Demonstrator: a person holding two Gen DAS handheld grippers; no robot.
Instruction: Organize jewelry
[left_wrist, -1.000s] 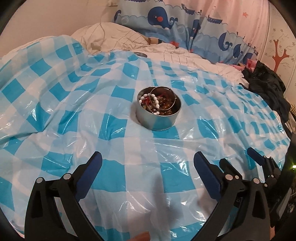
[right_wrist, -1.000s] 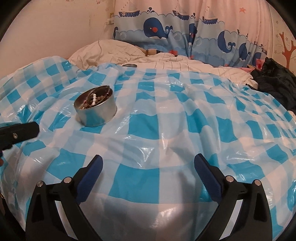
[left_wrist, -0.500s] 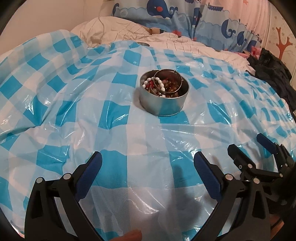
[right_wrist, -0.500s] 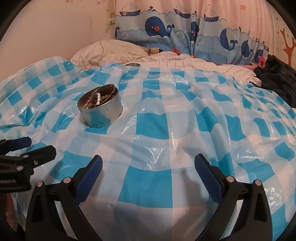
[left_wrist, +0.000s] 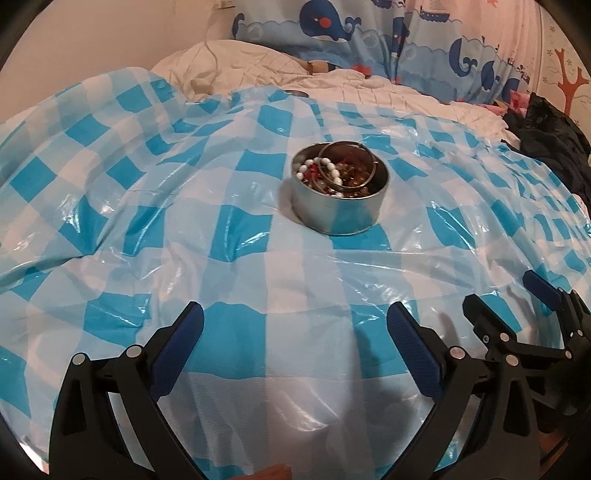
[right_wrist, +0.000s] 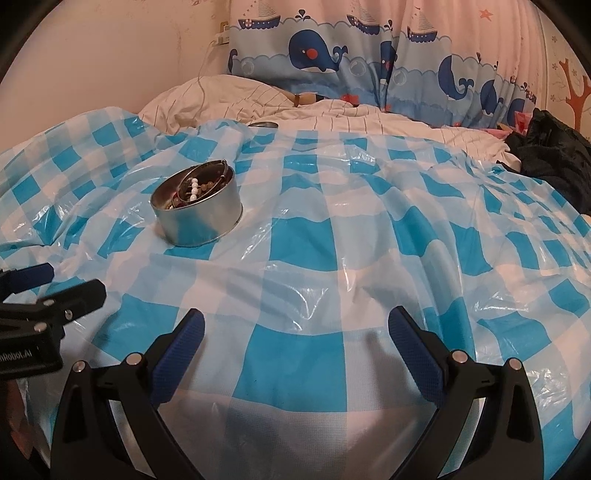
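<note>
The round tin (left_wrist: 340, 199) looks bigger and nearer to the left gripper (left_wrist: 295, 328) than it did a moment ago. The right gripper (right_wrist: 295, 328) has come up beside the left one, so more of each shows in the other's view.

Both sets of jaws are wide open. Nothing is between them. They hold nothing and hang just above the blue and white checked plastic sheet (left_wrist: 155, 221).

In the left view, the tin sits straight ahead of the jaws, a bit to the right, out of reach. It stands upright on the sheet. Inside are a string of white beads (left_wrist: 327, 171), some brown and red beads, and a thin metal ring (left_wrist: 351, 162) that leans on the rim. In the right view the tin (right_wrist: 199, 214) is ahead and off to the left.

Nothing lies between the jaws and the tin.

Far behind the tin there is a white pillow (right_wrist: 207, 98) and a curtain with whales (right_wrist: 369, 62). A small round metal thing (left_wrist: 295, 93) lies at the far edge of the sheet. Dark clothes (right_wrist: 554, 155) are heaped far off to the right.
</note>
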